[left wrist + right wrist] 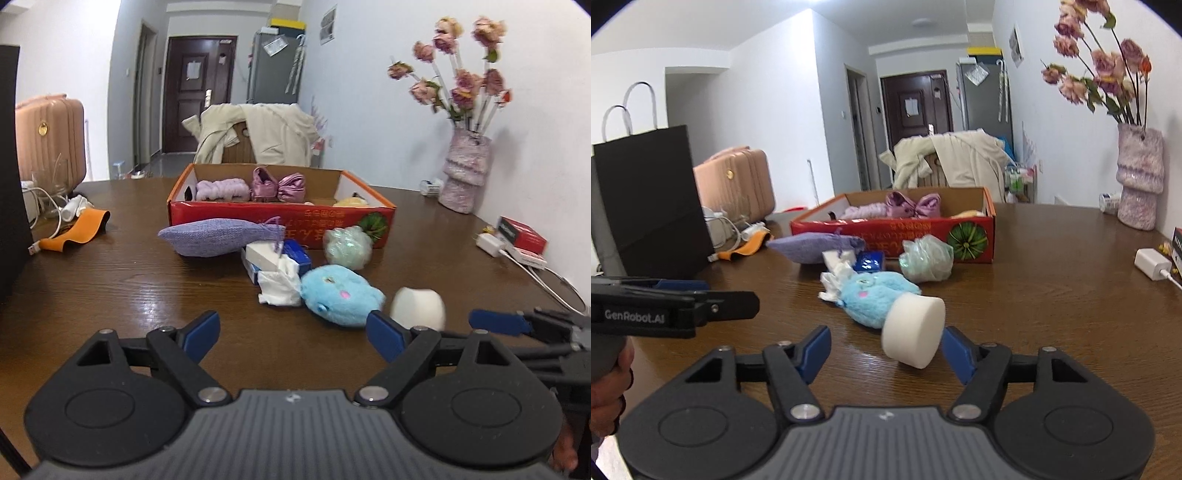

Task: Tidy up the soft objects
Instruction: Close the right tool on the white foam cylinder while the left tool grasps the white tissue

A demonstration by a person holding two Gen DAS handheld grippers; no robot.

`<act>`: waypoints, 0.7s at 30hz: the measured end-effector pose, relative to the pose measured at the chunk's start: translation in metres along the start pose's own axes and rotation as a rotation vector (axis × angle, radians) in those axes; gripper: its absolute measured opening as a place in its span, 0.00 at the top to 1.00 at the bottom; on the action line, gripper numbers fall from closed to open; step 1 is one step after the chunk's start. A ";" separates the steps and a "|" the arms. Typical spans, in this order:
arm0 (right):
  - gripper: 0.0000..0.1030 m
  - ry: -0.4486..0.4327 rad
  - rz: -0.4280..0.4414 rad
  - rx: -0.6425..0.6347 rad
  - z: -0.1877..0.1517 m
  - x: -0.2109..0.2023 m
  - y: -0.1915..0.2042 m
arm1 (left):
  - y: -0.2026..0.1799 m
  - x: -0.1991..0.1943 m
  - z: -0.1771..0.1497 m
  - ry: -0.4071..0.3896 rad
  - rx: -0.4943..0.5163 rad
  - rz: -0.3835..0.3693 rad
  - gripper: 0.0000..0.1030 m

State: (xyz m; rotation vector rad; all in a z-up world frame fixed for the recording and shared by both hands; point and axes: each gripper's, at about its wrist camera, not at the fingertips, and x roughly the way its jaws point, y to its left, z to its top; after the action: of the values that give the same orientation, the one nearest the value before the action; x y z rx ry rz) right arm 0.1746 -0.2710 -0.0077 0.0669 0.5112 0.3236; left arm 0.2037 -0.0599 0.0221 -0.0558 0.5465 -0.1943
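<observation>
A red cardboard box (280,216) (886,229) stands mid-table and holds a lilac headband (221,189) and a pink satin bow (279,184). In front of it lie a purple pouch (218,236) (812,247), a tissue pack with loose tissue (277,266) (838,275), a green mesh puff (347,245) (925,258), a blue plush (341,299) (875,301) and a white foam cylinder (417,306) (912,334). My left gripper (293,338) is open and empty, near the plush. My right gripper (886,352) is open, its jaws either side of the cylinder without closing on it.
A vase of dried roses (465,173) (1139,177) stands at the right wall. A charger and red boxes (513,240) lie at the right edge. A black paper bag (653,203), cables and an orange strap (79,230) are on the left.
</observation>
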 end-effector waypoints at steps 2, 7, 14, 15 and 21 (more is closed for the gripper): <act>0.40 0.012 -0.004 0.005 0.002 0.011 -0.002 | 0.002 0.019 0.007 0.006 -0.011 0.001 0.21; 0.52 0.033 0.003 0.006 0.009 0.036 -0.008 | 0.009 0.074 0.021 0.058 -0.059 0.021 0.35; 0.68 0.070 -0.004 0.028 0.014 0.062 -0.023 | 0.021 0.116 0.024 0.092 -0.171 -0.020 0.46; 0.70 0.071 -0.010 0.033 0.015 0.065 -0.026 | 0.022 0.118 0.025 0.087 -0.176 -0.029 0.50; 0.72 0.074 -0.012 0.041 0.019 0.076 -0.035 | 0.029 0.127 0.023 0.097 -0.218 -0.078 0.82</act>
State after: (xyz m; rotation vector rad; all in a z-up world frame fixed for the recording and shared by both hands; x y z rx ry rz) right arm 0.2570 -0.2796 -0.0321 0.0921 0.5913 0.3047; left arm 0.3267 -0.0566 -0.0256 -0.2811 0.6613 -0.2130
